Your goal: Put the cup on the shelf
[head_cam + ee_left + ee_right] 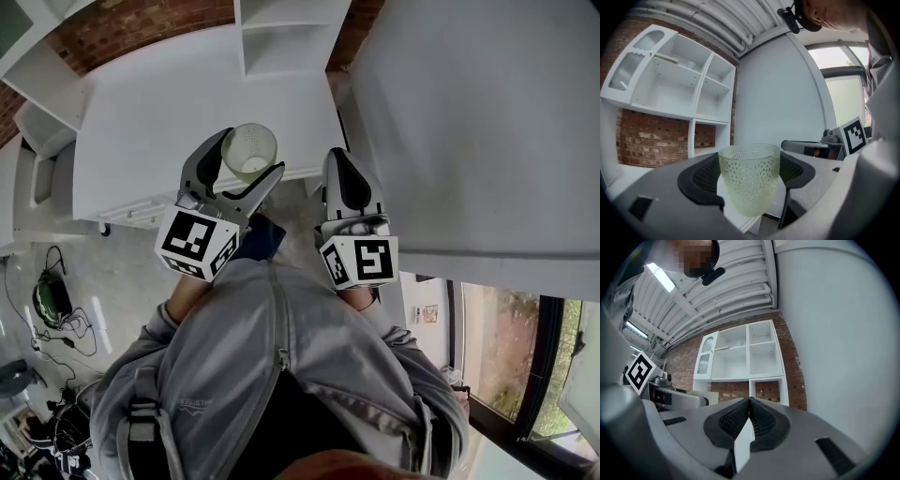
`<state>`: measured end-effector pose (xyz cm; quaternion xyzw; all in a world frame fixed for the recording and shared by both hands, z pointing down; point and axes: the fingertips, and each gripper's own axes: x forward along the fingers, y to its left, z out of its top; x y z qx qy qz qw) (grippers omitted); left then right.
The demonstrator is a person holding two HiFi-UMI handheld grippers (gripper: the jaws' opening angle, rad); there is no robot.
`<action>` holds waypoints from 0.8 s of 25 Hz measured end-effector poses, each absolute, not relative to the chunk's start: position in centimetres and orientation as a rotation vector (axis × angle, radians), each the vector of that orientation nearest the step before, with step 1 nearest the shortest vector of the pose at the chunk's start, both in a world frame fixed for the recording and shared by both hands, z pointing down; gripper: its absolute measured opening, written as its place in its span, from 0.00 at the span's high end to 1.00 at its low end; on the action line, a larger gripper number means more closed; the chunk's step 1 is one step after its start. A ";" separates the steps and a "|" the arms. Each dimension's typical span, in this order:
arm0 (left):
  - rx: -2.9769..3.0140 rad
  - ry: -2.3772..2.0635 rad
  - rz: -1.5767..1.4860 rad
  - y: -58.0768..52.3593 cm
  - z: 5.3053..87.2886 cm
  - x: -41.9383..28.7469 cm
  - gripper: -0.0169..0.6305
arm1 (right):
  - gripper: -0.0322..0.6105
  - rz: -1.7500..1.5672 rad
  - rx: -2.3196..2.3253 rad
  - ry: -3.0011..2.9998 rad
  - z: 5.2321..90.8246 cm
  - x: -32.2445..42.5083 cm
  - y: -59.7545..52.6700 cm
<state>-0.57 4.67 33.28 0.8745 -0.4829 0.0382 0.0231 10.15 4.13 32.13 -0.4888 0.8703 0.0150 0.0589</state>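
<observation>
Fronting cup (248,150): white table (169,112), shelf (697,89), brick wall (647,140).

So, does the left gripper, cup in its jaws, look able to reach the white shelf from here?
Probably yes, with a stretch: the left gripper grips the cup, the shelf has open compartments ahead and nothing blocks them, but the white table lies between.

a red brick wall (647,140) backs a white shelf unit (679,84) of open compartments. a tall plain white panel (783,93) stands just right of it, with a bright window (843,84) beyond. overhead runs a ribbed white ceiling (736,282) with a strip light (661,277). cables (80,337) lie on the grey floor (122,281).
</observation>
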 end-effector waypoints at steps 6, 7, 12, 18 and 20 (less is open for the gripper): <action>2.711 -1.485 0.118 2.6 33.5 -0.6 0.39 | 0.91 0.052 -1.506 2.633 32.2 10.5 2.6; 2.711 -1.485 0.117 2.1 33.4 -0.6 0.39 | 0.91 0.053 -1.510 2.634 32.2 10.6 2.1; 2.717 -1.487 0.116 -1.2 33.6 -0.9 0.39 | 0.91 0.074 -1.515 2.630 32.2 10.1 -1.3; 2.716 -1.497 0.110 -5.5 33.2 -1.5 0.39 | 0.91 0.082 -1.490 2.655 32.1 8.6 -5.6; 2.709 -1.497 0.111 -7.2 33.3 -1.9 0.39 | 0.91 0.075 -1.482 2.664 32.3 8.0 -7.4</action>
